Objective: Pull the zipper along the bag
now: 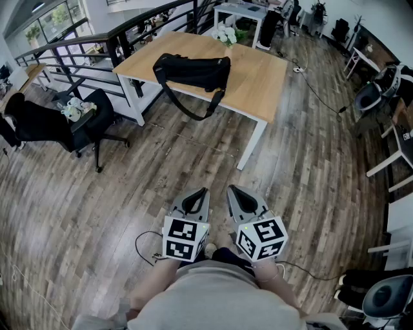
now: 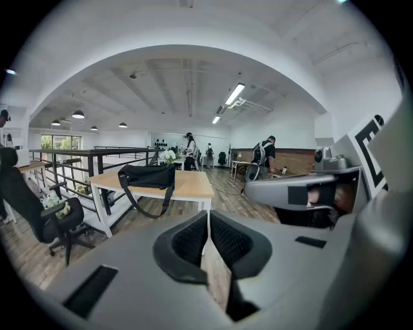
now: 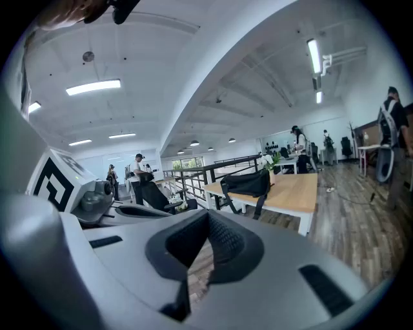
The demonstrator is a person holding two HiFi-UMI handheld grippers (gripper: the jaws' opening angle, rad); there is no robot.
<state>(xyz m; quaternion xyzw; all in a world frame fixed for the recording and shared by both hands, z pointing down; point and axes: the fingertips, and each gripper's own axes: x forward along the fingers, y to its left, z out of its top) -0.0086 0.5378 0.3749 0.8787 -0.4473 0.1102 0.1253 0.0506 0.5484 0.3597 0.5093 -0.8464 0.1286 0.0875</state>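
Note:
A black bag (image 1: 191, 69) lies on a wooden table (image 1: 258, 80), its shoulder strap hanging over the near edge. The left gripper view shows the bag (image 2: 147, 175) far ahead, and the right gripper view shows the bag (image 3: 246, 183) far ahead too. My left gripper (image 1: 204, 190) and right gripper (image 1: 230, 189) are held side by side close to my body, well short of the table. Both are shut with nothing between the jaws. In its own view the left gripper (image 2: 208, 214) shows its pads together, and so does the right gripper (image 3: 208, 213).
A black office chair (image 1: 77, 122) stands left of the table beside a dark railing (image 1: 90, 45). White desks (image 1: 245, 13) and chairs (image 1: 371, 97) line the far side and the right. Cables (image 1: 145, 248) lie on the wooden floor by my feet. People (image 2: 264, 158) stand in the distance.

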